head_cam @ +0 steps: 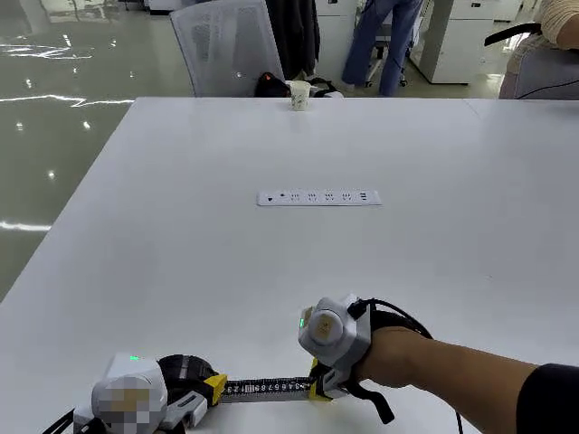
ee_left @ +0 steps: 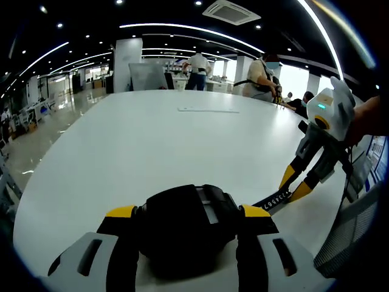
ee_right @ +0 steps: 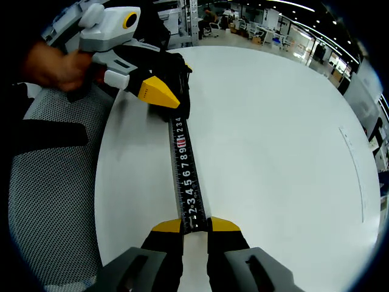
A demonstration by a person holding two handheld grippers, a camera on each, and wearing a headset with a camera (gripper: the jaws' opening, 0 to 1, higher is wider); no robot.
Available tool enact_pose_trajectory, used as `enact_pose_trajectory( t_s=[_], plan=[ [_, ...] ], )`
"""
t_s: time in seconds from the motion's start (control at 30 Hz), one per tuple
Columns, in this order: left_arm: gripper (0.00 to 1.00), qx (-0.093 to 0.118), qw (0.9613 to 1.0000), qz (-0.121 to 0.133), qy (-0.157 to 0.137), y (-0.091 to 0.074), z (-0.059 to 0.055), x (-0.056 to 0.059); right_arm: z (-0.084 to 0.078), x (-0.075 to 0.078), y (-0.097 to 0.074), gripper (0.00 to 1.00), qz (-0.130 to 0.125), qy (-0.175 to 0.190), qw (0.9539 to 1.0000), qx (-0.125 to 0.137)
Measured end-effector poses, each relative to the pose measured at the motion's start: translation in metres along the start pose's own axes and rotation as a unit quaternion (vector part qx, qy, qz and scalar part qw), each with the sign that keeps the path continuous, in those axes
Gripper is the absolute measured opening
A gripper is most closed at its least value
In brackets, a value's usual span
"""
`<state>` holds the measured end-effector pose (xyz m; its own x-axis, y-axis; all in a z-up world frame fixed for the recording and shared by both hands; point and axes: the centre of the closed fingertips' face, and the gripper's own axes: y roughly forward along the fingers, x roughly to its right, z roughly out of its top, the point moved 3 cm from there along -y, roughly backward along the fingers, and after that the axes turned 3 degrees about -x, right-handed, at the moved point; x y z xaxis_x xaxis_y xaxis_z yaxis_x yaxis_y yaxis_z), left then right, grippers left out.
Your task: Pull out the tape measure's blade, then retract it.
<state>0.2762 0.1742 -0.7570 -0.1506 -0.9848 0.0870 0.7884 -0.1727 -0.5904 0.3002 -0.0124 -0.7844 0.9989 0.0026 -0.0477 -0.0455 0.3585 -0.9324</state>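
By the near edge of the table (head_cam: pixel 226 271), my left gripper (ee_left: pixel 188 212) clamps the tape measure (ee_left: pixel 182 237), my right gripper (ee_right: pixel 196 225) pinches its blade (ee_right: pixel 184 164); open tabletop ahead.

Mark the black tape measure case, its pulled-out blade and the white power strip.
black tape measure case (ee_left: pixel 182 222): left gripper view, middle of the body.
black numbered blade (ee_right: pixel 184 164): right gripper view, mid-length, printed face.
white power strip (head_cam: pixel 318 197): head view, centre of its top.
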Motion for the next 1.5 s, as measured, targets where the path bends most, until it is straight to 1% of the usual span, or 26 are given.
enact_pose_trajectory(
  t_s=[0.53, 0.9, 1.03, 1.13, 1.5],
  plan=[
    [0.60, 0.001, 1.0000, -0.001, -0.002, 0.000, 0.000, 0.000, 0.008, -0.002, 0.002, 0.11, 0.003, 0.004, 0.9999, 0.013],
    [0.60, 0.000, 1.0000, -0.001, -0.002, 0.000, 0.000, 0.000, 0.009, -0.002, 0.002, 0.11, 0.004, 0.005, 0.9998, 0.016],
    [0.60, 0.000, 1.0000, -0.001, -0.002, 0.000, 0.000, 0.000, 0.011, -0.003, 0.002, 0.11, 0.007, 0.013, 0.9996, 0.024],
    [0.60, 0.000, 1.0000, 0.000, -0.006, 0.000, 0.000, -0.001, 0.012, -0.004, 0.003, 0.11, 0.006, 0.006, 0.9997, 0.025],
    [0.60, 0.002, 1.0000, -0.001, -0.007, 0.001, 0.001, -0.001, 0.015, -0.004, 0.004, 0.11, 0.012, 0.015, 0.9992, 0.036]
  ],
)
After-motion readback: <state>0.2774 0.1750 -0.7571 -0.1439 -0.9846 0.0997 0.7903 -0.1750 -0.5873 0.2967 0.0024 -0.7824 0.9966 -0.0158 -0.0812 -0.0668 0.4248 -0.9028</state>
